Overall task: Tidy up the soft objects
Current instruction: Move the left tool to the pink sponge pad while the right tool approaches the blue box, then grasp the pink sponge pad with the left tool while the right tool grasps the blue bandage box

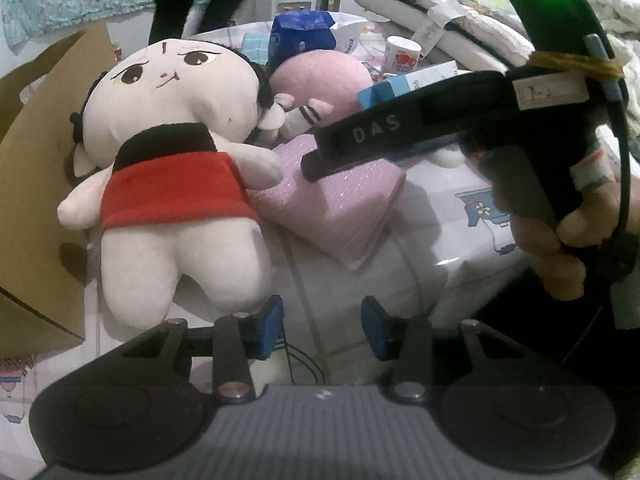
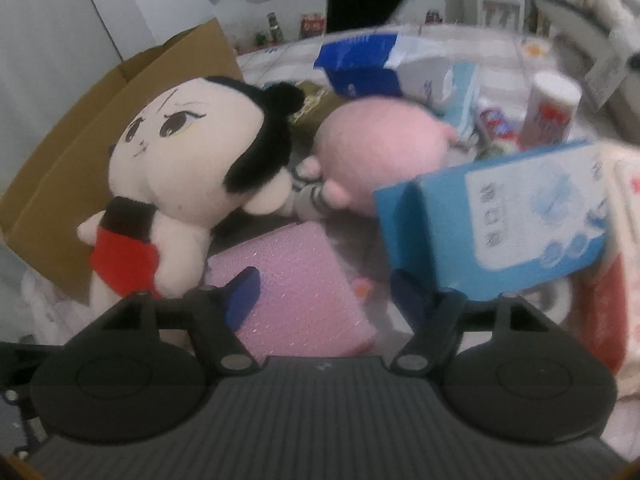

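Note:
A large plush doll (image 1: 172, 152) with black hair and a red skirt leans against a cardboard box; the right wrist view shows this doll (image 2: 180, 160) too. A round pink plush (image 1: 320, 80) lies behind it. A folded pink cloth (image 1: 344, 208) lies flat on the table. My left gripper (image 1: 324, 330) is open with nothing between its blue pads, just right of the doll's leg. My right gripper (image 2: 326, 292) is open and straddles the pink cloth (image 2: 304, 292) from above, its fingertips (image 1: 316, 160) at the cloth's near-left part.
An open cardboard box (image 1: 44, 184) stands at the left. A blue carton (image 2: 500, 220) crowds my right gripper's right finger. A blue bag (image 1: 300, 36), a cup (image 1: 402, 54) and packets fill the back of the table. A person in black stands behind.

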Motion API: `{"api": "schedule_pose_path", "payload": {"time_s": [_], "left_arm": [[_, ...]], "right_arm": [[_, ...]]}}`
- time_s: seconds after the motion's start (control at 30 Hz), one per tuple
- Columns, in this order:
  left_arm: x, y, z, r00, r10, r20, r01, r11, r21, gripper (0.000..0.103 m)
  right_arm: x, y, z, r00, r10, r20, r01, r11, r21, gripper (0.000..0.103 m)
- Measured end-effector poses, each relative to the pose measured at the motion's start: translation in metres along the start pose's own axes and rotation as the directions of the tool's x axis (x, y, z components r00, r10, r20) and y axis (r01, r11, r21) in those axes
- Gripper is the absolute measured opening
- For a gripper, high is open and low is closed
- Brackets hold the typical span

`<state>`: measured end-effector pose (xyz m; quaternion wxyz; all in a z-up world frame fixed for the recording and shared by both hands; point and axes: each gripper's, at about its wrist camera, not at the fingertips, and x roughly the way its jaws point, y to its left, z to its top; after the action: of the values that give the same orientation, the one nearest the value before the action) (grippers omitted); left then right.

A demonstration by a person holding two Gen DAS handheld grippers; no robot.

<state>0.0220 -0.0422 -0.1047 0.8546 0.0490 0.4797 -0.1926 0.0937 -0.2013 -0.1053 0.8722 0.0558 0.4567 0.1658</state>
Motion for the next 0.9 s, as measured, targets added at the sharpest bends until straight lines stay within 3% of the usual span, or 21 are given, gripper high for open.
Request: {"api": "schedule_pose_path", "payload": {"time_s": [0.07, 0.2, 0.27, 0.4, 0.53, 0.67, 0.9], "left_arm": [[-0.002, 0.002, -0.002, 1.000, -0.017, -0.001, 0.017, 1.000, -0.009, 0.044], [-0.010, 0.003, -0.004, 0.999, -0.039, 0.001, 0.039, 0.999, -0.011, 0.045], [-0.016, 0.003, -0.006, 0.998, -0.054, 0.010, 0.054, 0.998, -0.011, 0.051], [-0.028, 0.003, -0.008, 0.994, -0.103, 0.026, 0.103, 0.995, -0.013, 0.066], [-0.033, 0.000, -0.007, 0.992, -0.119, 0.029, 0.119, 0.993, -0.006, 0.072], [-0.033, -0.004, -0.001, 0.996, -0.084, 0.042, 0.083, 0.996, 0.014, 0.079], [-0.012, -0.012, 0.016, 0.999, -0.030, 0.029, 0.030, 0.999, 0.028, 0.083]], "right_arm": [[-0.002, 0.000, -0.002, 0.999, 0.040, -0.016, -0.040, 0.999, 0.028, 0.052], [-0.010, 0.006, -0.009, 0.998, 0.056, -0.040, -0.054, 0.997, 0.047, 0.047], [-0.016, 0.005, -0.015, 0.996, 0.071, -0.053, -0.067, 0.994, 0.083, 0.044], [-0.027, -0.004, -0.030, 0.989, 0.127, -0.074, -0.109, 0.971, 0.214, 0.042], [-0.034, -0.003, -0.044, 0.976, 0.194, -0.094, -0.162, 0.948, 0.275, 0.039], [-0.040, -0.011, -0.052, 0.963, 0.253, -0.095, -0.209, 0.920, 0.333, 0.039], [-0.063, -0.035, -0.055, 0.972, 0.233, -0.011, -0.211, 0.897, 0.388, 0.043]]}}
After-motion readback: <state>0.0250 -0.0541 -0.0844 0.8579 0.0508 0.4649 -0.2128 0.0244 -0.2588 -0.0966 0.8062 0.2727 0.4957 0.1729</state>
